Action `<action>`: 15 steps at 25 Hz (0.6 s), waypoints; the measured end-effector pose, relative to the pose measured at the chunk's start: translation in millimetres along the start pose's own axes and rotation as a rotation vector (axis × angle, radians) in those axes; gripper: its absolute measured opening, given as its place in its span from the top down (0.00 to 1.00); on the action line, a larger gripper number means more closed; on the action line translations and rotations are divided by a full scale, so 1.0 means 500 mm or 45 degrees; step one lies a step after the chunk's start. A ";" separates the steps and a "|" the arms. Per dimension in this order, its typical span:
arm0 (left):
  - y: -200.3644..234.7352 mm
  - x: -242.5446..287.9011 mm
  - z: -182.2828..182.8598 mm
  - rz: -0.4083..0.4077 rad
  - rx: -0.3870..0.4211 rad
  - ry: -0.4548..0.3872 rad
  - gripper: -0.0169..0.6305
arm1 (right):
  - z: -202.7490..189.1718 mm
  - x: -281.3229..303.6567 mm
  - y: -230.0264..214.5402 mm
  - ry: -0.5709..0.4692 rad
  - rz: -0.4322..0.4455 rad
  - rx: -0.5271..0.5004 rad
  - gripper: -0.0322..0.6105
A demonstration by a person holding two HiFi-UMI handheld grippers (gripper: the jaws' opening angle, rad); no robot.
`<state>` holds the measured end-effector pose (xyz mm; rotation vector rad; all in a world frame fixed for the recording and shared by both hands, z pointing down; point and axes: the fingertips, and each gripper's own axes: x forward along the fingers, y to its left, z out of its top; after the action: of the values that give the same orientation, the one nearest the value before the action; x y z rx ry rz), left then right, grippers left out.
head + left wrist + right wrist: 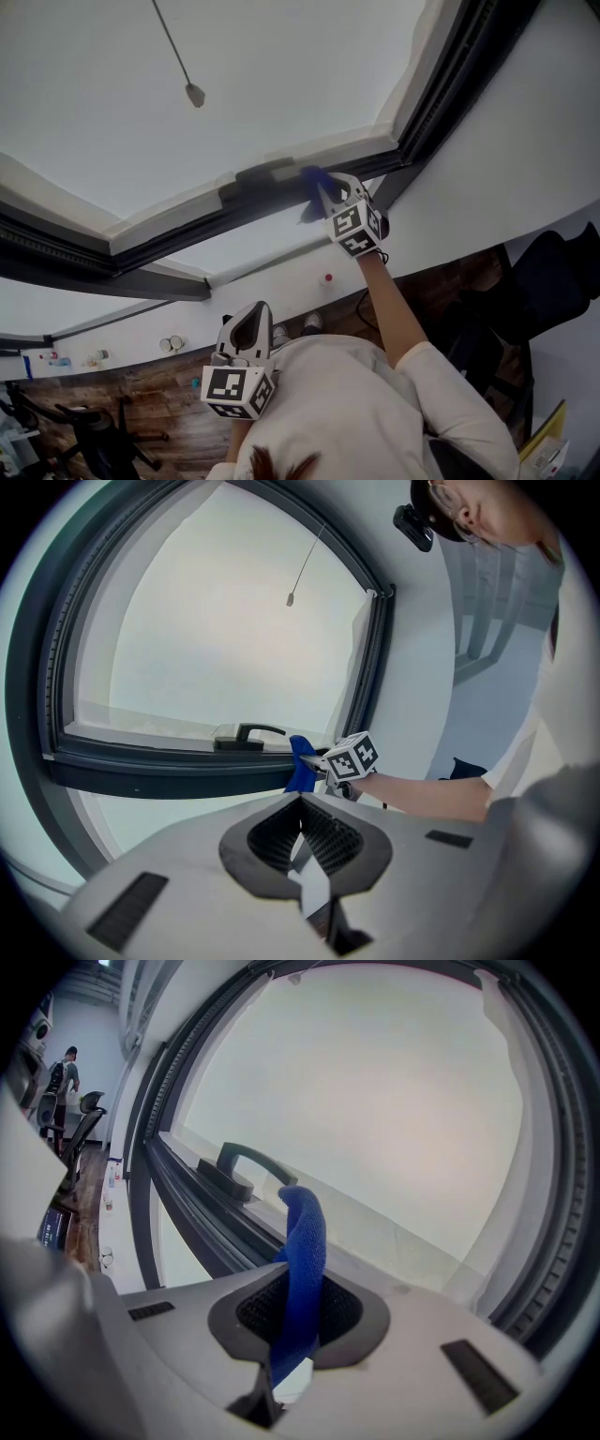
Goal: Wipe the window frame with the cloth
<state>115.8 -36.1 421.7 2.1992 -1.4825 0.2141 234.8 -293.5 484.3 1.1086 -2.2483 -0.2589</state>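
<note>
Cloth (302, 1269): blue, pinched between the jaws of the right hand-held gripper (330, 194), its free end standing up past the jaw tips. It is at the dark lower rail of the window frame (169, 242), just right of the handle (262, 173). Whether the fabric touches the rail cannot be told. Left hand-held gripper (246, 328): jaws together, nothing in them, held low near the person's chest, well apart from the frame.

Step in hand, as judged: wiping along the lower rail. To do it well, lay the loose fold on the rail rather than the jaw tips, and stroke steadily along the channel.

Edges and room:
- The handle blocks a leftward run, so lift over it or work round its base.
- Rightward, the corner with the upright (441, 103) is near.
- A pull cord (194, 94) hangs well clear.
- Long open rail lies beyond the handle.
</note>
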 end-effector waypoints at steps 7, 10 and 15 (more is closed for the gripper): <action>-0.009 0.010 -0.004 -0.008 -0.003 -0.002 0.96 | -0.015 -0.004 -0.021 0.002 -0.022 0.020 0.88; -0.010 0.013 0.000 -0.007 -0.002 -0.010 0.96 | -0.017 -0.006 -0.027 0.004 -0.025 0.025 0.88; -0.010 0.018 0.005 -0.006 -0.005 -0.021 0.96 | -0.022 -0.008 -0.031 0.003 -0.020 0.024 0.88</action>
<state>123.6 -43.0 421.4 2.2061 -1.4853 0.1915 253.5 -299.3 484.6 1.1363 -2.2448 -0.2431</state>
